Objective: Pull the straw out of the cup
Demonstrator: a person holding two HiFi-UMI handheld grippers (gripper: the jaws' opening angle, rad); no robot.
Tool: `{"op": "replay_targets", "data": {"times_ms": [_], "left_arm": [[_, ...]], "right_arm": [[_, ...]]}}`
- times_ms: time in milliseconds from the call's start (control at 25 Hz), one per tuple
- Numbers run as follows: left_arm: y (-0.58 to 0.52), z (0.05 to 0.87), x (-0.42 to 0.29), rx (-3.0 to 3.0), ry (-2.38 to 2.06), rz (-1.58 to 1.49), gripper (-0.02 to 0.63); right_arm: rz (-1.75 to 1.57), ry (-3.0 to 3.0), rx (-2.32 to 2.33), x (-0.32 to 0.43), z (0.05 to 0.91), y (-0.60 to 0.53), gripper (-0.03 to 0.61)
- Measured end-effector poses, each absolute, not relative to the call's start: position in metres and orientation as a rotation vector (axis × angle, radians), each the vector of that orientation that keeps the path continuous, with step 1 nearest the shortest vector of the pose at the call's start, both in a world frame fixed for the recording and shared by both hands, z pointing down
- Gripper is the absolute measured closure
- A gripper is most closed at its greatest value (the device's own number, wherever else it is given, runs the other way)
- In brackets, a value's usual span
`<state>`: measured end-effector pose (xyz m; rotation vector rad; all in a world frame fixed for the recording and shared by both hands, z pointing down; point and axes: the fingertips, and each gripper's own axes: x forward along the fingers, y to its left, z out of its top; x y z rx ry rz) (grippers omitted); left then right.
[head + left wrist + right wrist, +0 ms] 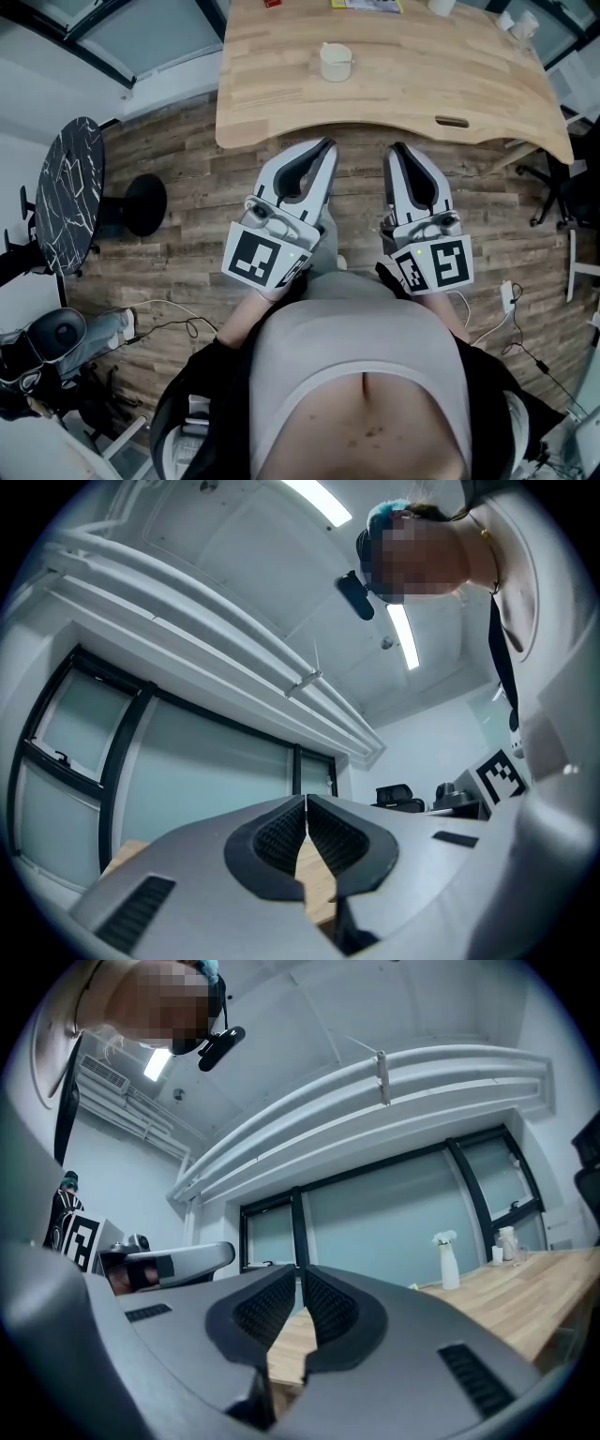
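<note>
Here the cup (336,62) stands on the far middle of the table (412,89). It is a squat cream cylinder with a small stub at its rim; whether that stub is the straw cannot be told. The table is pale, grained wood with a curved near edge and a narrow oval slot (452,121) cut close to that edge.

Both grippers hang over the floor (187,178) of grey-brown planks, short of the table and well apart from the cup. The left gripper (327,145) points at the table edge, its smooth grey shells tapering to a tip. In its own view the black ribbed pads meet at the front, jaws closed with nothing between them. The right gripper (395,148), near it and roughly parallel, is likewise closed and empty, its ridged pads touching at the tip. Each carries a white cube (262,258) with black square markers at its back.

At the left stands a round side table (70,187), its black top veined in white, and beside it a matte black disc (145,204). In the right gripper view a slim white vase (450,1267) stands on the wood.
</note>
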<state>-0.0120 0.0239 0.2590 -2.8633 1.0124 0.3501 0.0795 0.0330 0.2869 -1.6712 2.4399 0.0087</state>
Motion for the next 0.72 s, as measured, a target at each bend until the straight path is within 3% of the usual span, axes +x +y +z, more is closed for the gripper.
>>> {"op": "replay_targets", "data": {"times_ms": [720], "left_arm": [[-0.156, 0.263, 0.013, -2.912, 0.884, 0.359, 0.603]], "right_arm": [[0.051, 2.393, -1.734, 0.095, 0.283, -0.138, 0.541]]}}
